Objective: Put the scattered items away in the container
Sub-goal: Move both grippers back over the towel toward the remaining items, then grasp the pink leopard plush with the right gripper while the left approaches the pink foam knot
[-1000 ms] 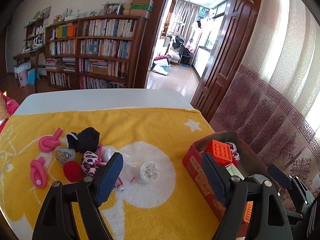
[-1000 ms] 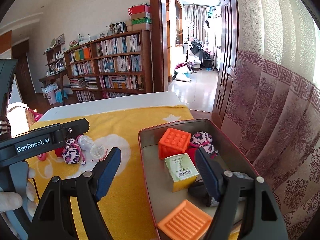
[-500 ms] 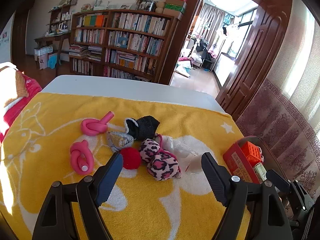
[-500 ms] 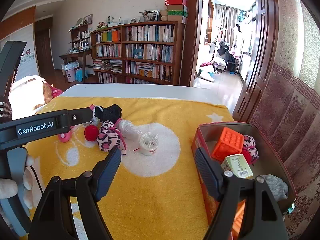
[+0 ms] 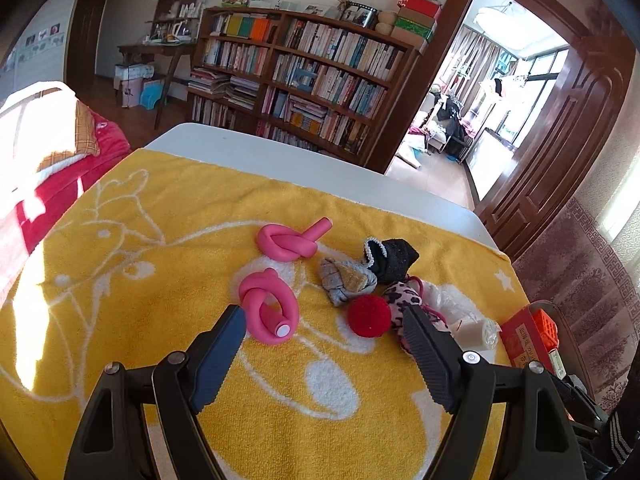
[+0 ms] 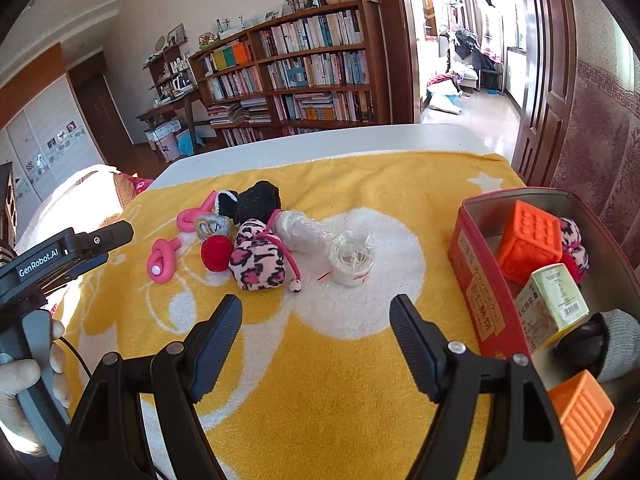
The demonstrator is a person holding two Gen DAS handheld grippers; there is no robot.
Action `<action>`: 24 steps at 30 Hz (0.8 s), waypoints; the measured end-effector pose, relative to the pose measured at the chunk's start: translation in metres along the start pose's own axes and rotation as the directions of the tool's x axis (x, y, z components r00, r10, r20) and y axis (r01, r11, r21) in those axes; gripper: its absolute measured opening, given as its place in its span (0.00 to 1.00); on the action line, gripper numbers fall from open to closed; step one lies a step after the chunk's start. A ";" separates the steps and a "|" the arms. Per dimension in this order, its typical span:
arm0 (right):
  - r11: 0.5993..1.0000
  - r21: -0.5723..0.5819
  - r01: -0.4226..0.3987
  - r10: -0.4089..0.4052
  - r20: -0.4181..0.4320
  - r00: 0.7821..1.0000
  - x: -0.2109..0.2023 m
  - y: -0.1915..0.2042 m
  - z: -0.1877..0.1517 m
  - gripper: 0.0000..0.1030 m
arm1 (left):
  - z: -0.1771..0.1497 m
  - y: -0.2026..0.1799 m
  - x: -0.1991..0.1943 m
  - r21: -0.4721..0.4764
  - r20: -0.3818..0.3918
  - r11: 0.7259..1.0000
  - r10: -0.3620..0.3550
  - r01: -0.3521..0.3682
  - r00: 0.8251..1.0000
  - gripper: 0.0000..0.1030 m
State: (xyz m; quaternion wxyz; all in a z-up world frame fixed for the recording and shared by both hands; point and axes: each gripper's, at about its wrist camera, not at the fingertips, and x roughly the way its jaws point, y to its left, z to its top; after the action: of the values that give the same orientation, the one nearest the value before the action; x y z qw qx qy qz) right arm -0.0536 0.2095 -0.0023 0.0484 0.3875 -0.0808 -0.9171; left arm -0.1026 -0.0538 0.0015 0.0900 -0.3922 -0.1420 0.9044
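Scattered on a yellow towel (image 5: 120, 280) lie two knotted pink foam rollers (image 5: 269, 306) (image 5: 290, 242), a red pompom (image 5: 369, 315), a grey sock (image 5: 346, 280), a black sock (image 5: 390, 258), a leopard-print pouch (image 6: 258, 260), a clear plastic bag (image 6: 300, 228) and a white spool (image 6: 352, 258). My left gripper (image 5: 322, 330) is open, hovering just short of the near pink roller and the pompom. My right gripper (image 6: 316, 316) is open over bare towel in front of the pouch and spool. The red tin (image 6: 478, 280) at the right holds orange blocks, a small carton and socks.
The towel covers a white table (image 5: 280, 156) whose far edge faces a bookshelf (image 5: 304, 76) and an open doorway. A patterned curtain (image 6: 600, 152) hangs right behind the tin. A hand (image 6: 24, 384) holds the left gripper's handle at the left of the right wrist view.
Both grippers swung left from the tin toward the pile of items and sank a little. The left wrist view now centres on the pink rollers; the tin slid to the right edge. Jaws stayed open.
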 end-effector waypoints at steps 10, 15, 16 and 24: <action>0.999 -0.022 -0.045 0.044 -0.071 0.997 0.033 0.017 0.008 0.77 | -0.008 0.020 0.016 -0.008 -0.010 0.998 0.060 -0.060 0.998 0.80; 0.997 -0.060 -0.041 0.036 -0.085 0.996 0.049 0.031 0.017 0.77 | -0.009 0.034 0.020 -0.049 -0.011 0.995 0.083 -0.083 0.996 0.80; 0.997 -0.071 -0.037 0.031 -0.085 0.996 0.053 0.034 0.019 0.77 | -0.010 0.037 0.022 -0.059 -0.015 0.995 0.084 -0.085 0.996 0.80; 0.985 -0.170 0.029 -0.041 -0.067 0.997 0.082 0.060 0.032 0.77 | -0.013 0.050 0.030 -0.091 -0.042 0.989 0.110 -0.113 0.993 0.80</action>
State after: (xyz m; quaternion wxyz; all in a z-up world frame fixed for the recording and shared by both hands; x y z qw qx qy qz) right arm -0.1323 0.1412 -0.0271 0.0678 0.4152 0.0059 -0.9072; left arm -0.1161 -0.0900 -0.0439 0.0237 -0.4201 -0.1601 0.8929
